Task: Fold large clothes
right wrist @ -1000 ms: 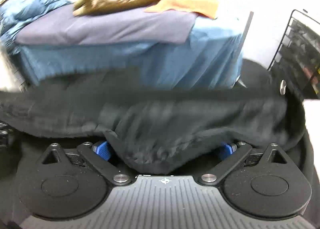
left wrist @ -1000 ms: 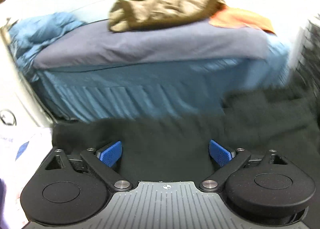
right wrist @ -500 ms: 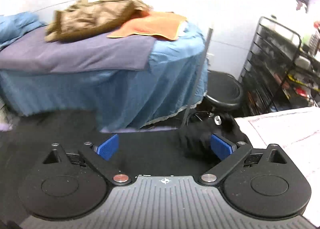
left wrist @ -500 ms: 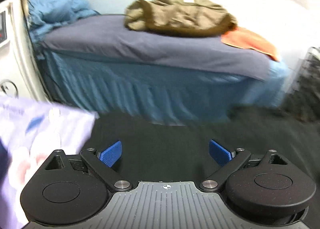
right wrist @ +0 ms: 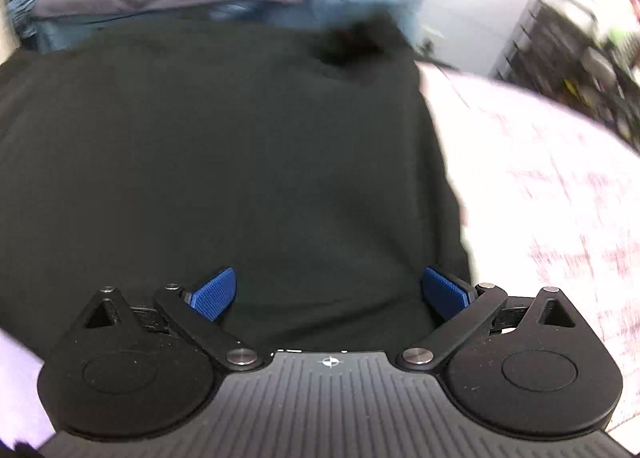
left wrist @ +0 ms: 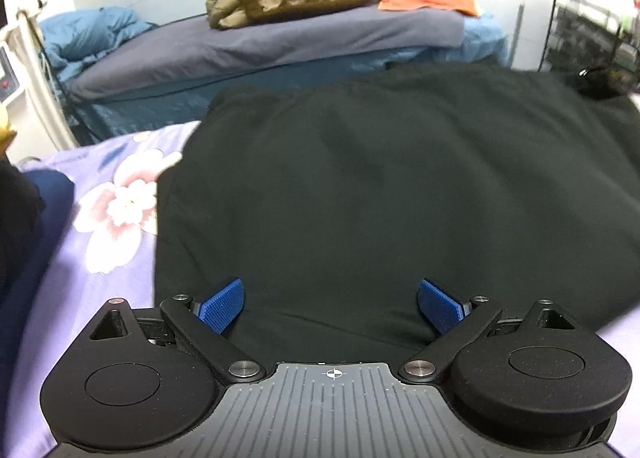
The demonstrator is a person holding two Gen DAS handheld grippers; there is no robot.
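Half a second ago the black garment [left wrist: 400, 185] was a low dark band under both cameras, with a bunched end beside the right gripper's pad; now it lies spread as a broad dark panel on the floral bedsheet [left wrist: 120, 193], filling the middle of both views. It looks laid out flat so that its edges can be found for a fold. The left gripper [left wrist: 330, 304] sits low at the garment's near edge, pointing across the cloth toward the far bed [left wrist: 248, 45], jaws wide and holding nothing. The right gripper [right wrist: 328, 294] is posed alike near the garment's right edge, jaws wide and empty, its view blurred by motion. My guess is that each is lined up to pinch the near hem.
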